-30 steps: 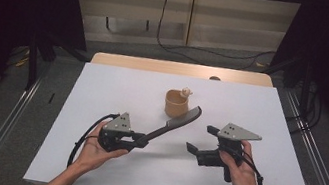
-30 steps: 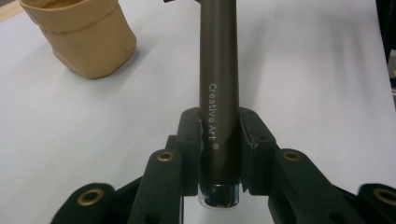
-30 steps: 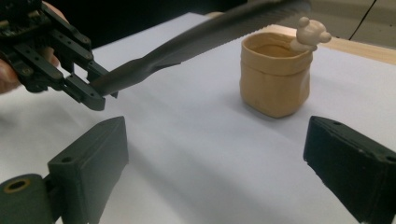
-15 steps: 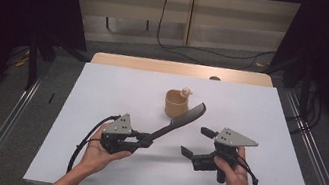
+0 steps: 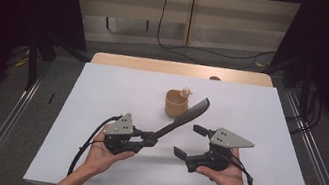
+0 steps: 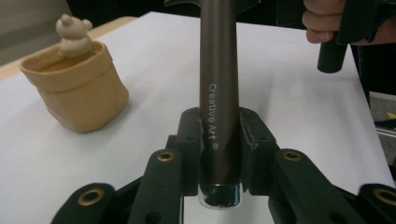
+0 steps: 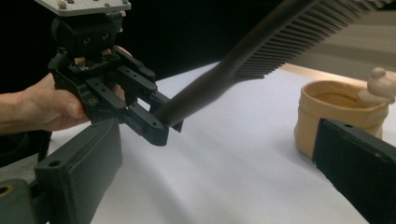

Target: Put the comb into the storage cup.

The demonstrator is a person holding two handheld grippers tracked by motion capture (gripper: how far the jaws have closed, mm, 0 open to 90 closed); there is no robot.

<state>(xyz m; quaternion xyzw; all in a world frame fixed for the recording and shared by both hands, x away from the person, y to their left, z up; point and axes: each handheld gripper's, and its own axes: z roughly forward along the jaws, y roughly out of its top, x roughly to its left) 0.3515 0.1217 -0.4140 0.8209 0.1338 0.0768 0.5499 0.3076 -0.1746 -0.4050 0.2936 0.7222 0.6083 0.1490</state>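
Hands: two, at the 6 o'clock edge of the white rectangular table [image 5: 101, 92], each holding one gripper.
Left gripper [image 5: 147, 140]: one, black with a grey three-cornered plate, at 7 o'clock; jaws pinched tight on the handle end of the comb.
Right gripper [image 5: 191, 141]: one, same build, at 5 o'clock; jaws spread wide, nothing between them, aimed toward the comb.
Comb: one long dark brown plastic comb [image 5: 183, 117] with "Creative Art" printed on the handle, lifted off the table, slanting from the left gripper toward 1 o'clock, toothed end just above and beside the pot.
Pot: one small tan clay-coloured pot [image 5: 175, 104] near the centre toward 12 o'clock, standing upright.
Figurine: one pale bear-shaped figurine [image 6: 74, 31] sitting on the pot's rim.
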